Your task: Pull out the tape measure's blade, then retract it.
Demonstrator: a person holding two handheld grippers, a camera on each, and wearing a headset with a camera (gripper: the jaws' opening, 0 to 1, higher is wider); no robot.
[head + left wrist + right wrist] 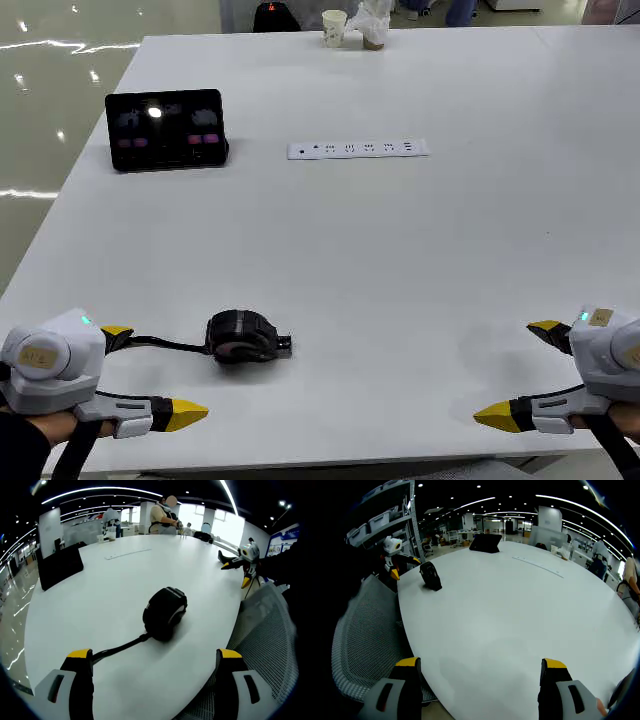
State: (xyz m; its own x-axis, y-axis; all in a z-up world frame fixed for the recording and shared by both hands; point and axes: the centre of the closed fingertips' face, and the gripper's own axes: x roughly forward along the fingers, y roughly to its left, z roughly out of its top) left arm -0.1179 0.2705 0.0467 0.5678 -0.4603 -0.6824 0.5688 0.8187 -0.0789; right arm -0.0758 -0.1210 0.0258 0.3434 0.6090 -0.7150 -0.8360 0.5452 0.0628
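In the head view, a black tape measure (243,337) lies on its side on the white table (400,260), near the front edge on the left. A dark wrist cord (165,345) runs from it to the far jaw of the left tool (153,371); I cannot tell whether cord and jaw touch. That tool is released, its yellow-tipped jaws spread wide and holding nothing. The right tool (517,370) sits at the front right, well apart from the tape measure, also spread and empty. Farther back stand a dark tablet (167,129) and a white power strip (357,149), with a paper cup (334,27) at the far edge.

In the left gripper view, the tape measure rests just ahead, between the lines of the two spread jaws, its cord trailing to the left jaw. A mesh chair (265,625) shows on the right.

In the right gripper view, the jaws stand wide apart over bare table, and the tape measure lies far off on the left beside the other tool.
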